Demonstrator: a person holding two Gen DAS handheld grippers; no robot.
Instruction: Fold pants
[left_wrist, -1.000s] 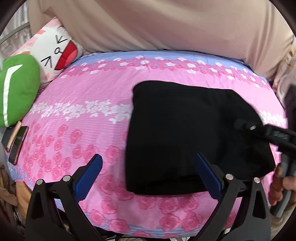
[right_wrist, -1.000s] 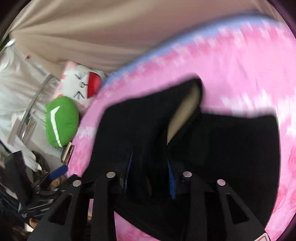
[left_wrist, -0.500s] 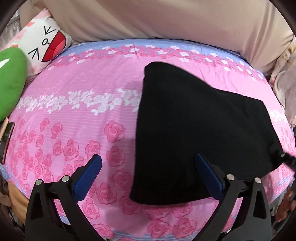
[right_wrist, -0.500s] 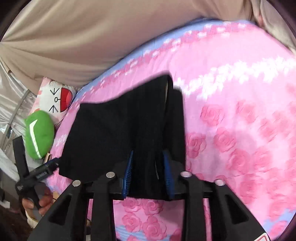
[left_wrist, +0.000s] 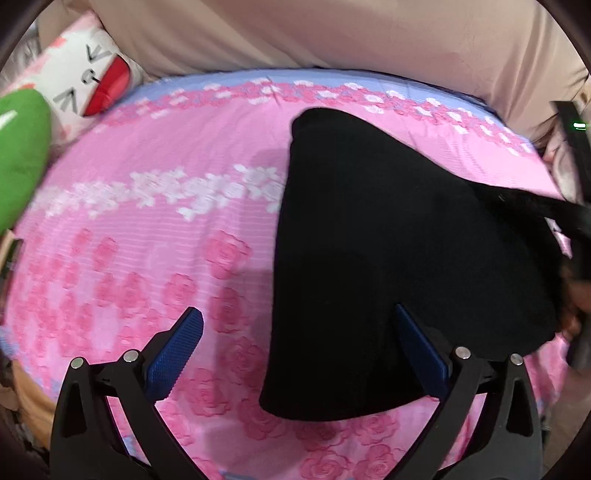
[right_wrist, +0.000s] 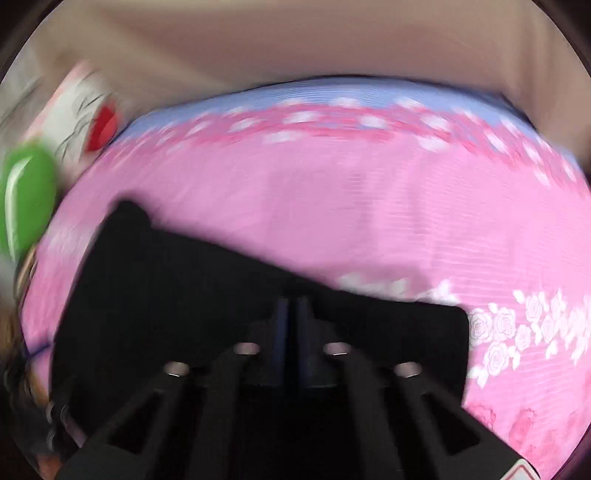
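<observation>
Pants (left_wrist: 388, 266) lay right of the left gripper (left_wrist: 299, 343), its fingers wide apart astride the near-left edge. Right gripper (right_wrist: 290, 310), nearer, had just closed; whether its fingers pinched cloth was unclear.

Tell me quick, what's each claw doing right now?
Left gripper: open, holding nothing.
Right gripper: just closed; too dark to tell if it pinches the black pants.

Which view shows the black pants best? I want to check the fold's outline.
The left wrist view: the black pants lie sharp and nearly whole on the pink floral bedsheet, edges traceable. The right wrist view is motion-blurred, and the shut right gripper covers the near part of the pants.
</observation>
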